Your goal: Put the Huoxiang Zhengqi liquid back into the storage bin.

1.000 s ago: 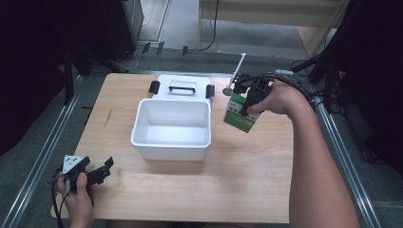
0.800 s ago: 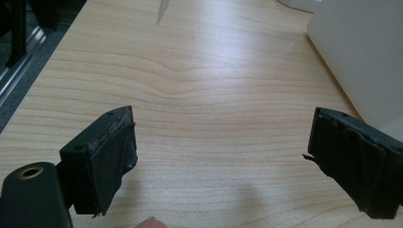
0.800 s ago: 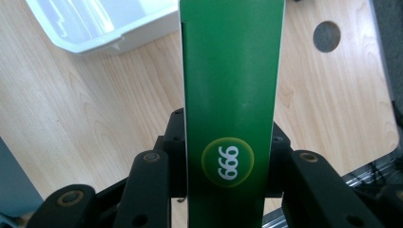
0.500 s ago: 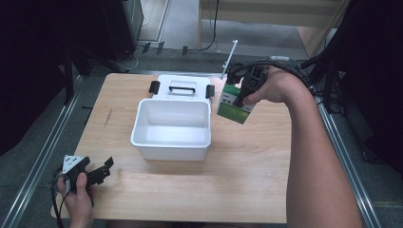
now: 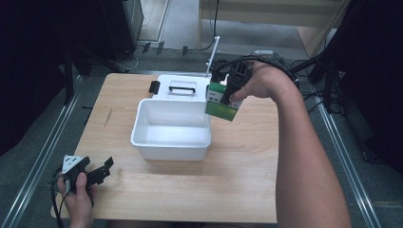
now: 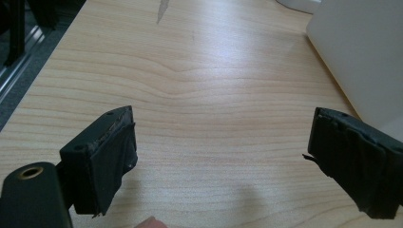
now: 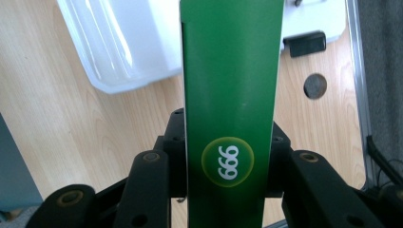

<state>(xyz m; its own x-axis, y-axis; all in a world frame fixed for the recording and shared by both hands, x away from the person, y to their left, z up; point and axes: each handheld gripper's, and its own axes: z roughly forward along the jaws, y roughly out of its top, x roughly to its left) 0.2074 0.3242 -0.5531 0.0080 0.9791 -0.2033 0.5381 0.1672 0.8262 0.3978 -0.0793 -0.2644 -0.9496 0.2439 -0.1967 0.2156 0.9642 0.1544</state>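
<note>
My right gripper (image 5: 227, 97) clamps the green box (image 5: 221, 105) above the bin's (image 5: 171, 142) edge; my left gripper (image 5: 102, 170) sits wide, empty.

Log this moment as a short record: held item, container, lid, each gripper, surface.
held item: green box, clamped between the right gripper's jaws, lifted off the table beside the container's right rim
container: white bin, open, nothing visible inside
lid: white lid with black latches, lying flat behind the bin
left gripper: jaws open, nothing between them, low at the near left corner
surface: wooden table
</note>
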